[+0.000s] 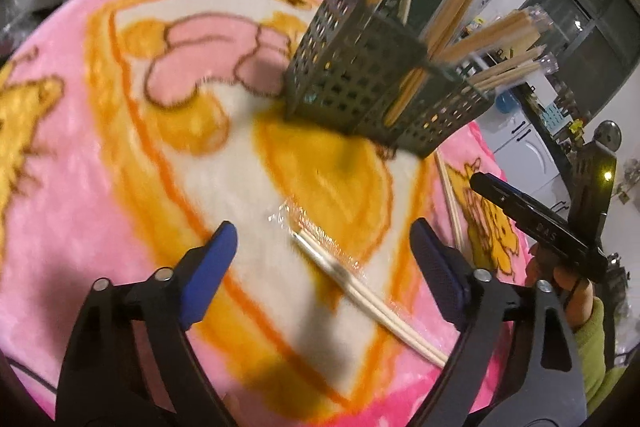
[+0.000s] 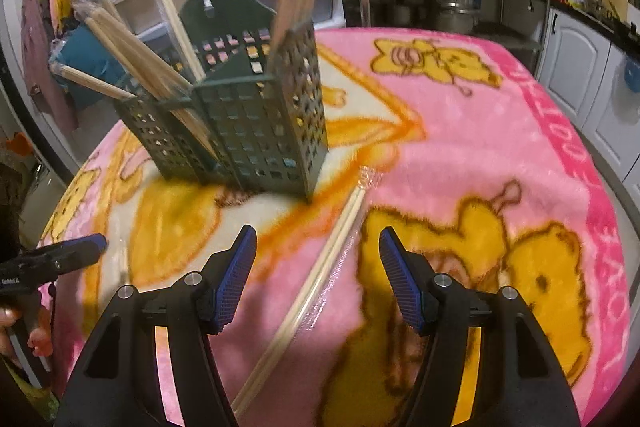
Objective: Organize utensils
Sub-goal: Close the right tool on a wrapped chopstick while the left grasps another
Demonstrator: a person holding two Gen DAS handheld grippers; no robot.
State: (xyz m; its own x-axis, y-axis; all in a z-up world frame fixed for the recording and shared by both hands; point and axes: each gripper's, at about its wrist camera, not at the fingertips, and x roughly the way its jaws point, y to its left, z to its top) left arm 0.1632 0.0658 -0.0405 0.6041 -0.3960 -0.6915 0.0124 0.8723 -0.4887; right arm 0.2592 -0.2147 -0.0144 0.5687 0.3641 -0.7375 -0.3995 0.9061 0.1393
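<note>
**Both tongs open over wrapped chopsticks**

My left tongs [image 1: 322,259] stand apart, blue ribbed pads bare, above a plastic-wrapped chopstick pair [image 1: 360,283] lying flat on the fuzzy pink blanket [image 1: 72,187] that covers the counter. My right tongs [image 2: 316,267] are apart too, straddling a second wrapped pair [image 2: 320,267] near the counter's right side. The dark green lattice holder [image 2: 256,131] stands mid-counter, more wrapped chopsticks [image 2: 132,55] leaning out of its compartments. Soft blanket lies open toward the right edge.
</note>
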